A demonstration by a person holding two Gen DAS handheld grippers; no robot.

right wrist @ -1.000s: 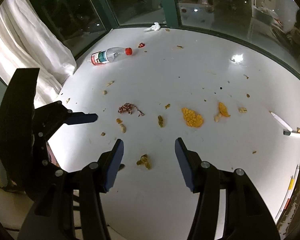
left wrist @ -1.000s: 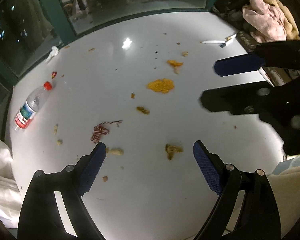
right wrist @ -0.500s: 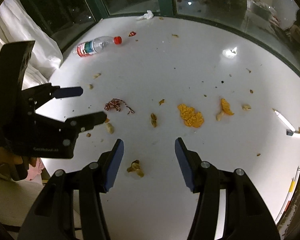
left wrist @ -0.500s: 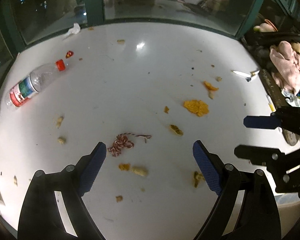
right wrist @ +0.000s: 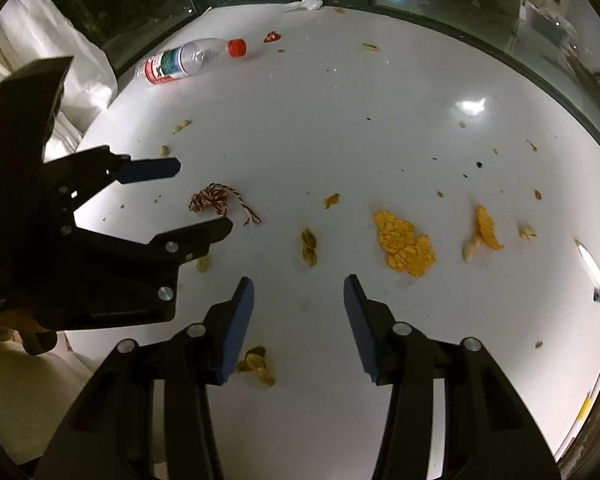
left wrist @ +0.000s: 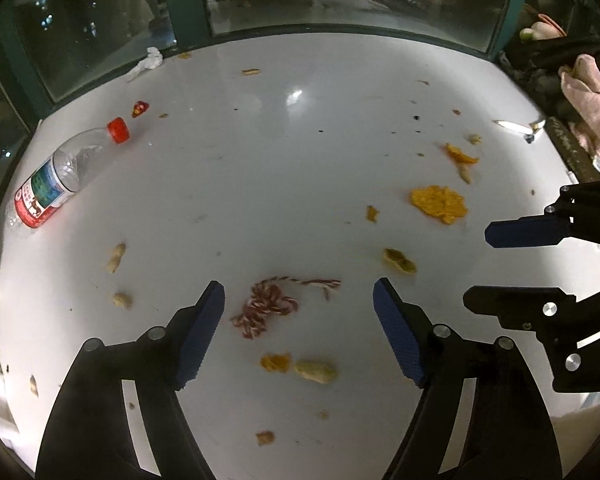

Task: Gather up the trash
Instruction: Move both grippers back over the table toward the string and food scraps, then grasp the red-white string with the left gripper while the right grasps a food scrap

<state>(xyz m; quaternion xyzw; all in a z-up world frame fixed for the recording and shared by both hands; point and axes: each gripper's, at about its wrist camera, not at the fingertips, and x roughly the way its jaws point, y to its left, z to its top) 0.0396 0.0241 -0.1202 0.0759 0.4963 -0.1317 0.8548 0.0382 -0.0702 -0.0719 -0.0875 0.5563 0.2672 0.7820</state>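
On the white table (left wrist: pixel 300 160), littered with scraps, I note a tangled bundle of red-and-white twine (left wrist: pixel 266 306) as my landmark. It is a loose knot with one frayed tail running out to the right in the left wrist view, so its long axis lies across my left gripper (left wrist: pixel 298 296). The twine sits between that gripper's blue pads (left wrist: pixel 202 336), untouched; the jaws are wide and closing, holding nothing. Far left of the twine a clear plastic bottle (left wrist: pixel 56 176) lies on its side, red cap pointing away up-right. My right gripper (right wrist: pixel 299 290), right of the twine, is half-spread and closing on nothing; a peanut shell (right wrist: pixel 256 364) lies by its left pad.
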